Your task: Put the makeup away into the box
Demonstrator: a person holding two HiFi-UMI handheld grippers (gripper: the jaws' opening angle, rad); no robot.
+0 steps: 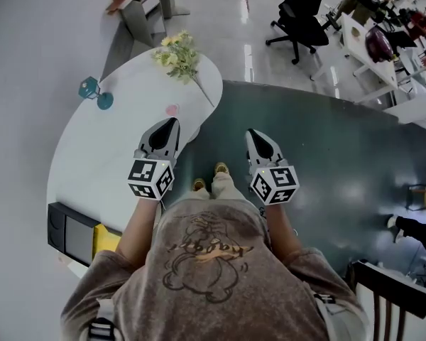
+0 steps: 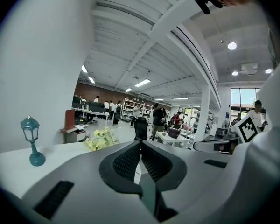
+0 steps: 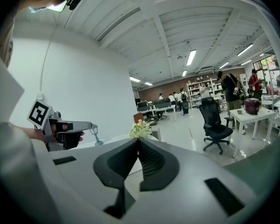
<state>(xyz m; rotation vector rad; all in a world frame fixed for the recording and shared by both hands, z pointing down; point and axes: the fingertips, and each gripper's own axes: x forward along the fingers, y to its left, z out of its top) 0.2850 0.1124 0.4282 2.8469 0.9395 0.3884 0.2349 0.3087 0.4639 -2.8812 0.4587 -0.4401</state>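
A white oval table lies to my left. A small pink round item rests on it just beyond my left gripper. That gripper hovers over the table's right edge, shut and empty. My right gripper hangs over the dark floor beside the table, its jaws meeting at the tip with nothing between them. A black box with a yellow thing beside it sits at the table's near-left end, behind both grippers.
A teal lantern figure and a bunch of yellow flowers stand at the table's far end. Beyond are a black office chair and desks with people. A wooden chair is at the near right.
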